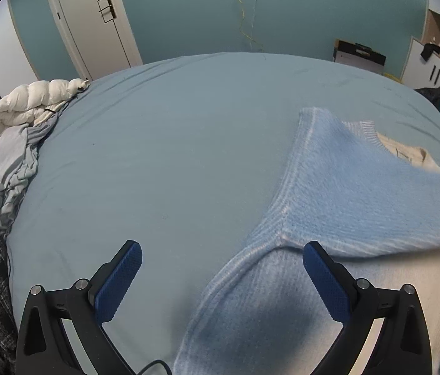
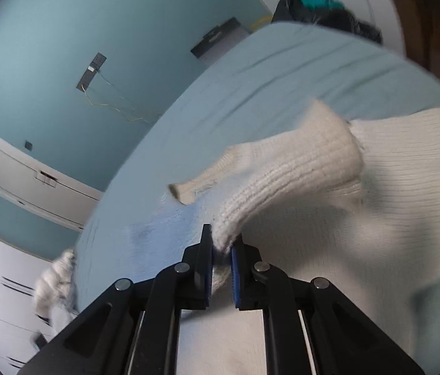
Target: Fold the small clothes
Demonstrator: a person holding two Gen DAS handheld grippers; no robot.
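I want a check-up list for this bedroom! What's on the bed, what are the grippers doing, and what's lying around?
Surface: bed sheet, light blue, slightly wrinkled.
Job's things: blue and cream sweater lying on the bed; its cream sleeve lifted.
Clutter: white puffer jacket and grey garments at the bed's edge.
Grippers: left gripper open, holding nothing; right gripper shut on the sleeve.
Cables: yellow and pale wires hanging from a wall socket.
Surroundings: teal wall, white door, white cabinet.

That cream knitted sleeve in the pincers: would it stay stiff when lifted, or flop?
Likely floppy: the cream sleeve already bends and sags from the right gripper. Probably light, since a small pinch carries it. Its ribbed knit looks grippy, not slippery.
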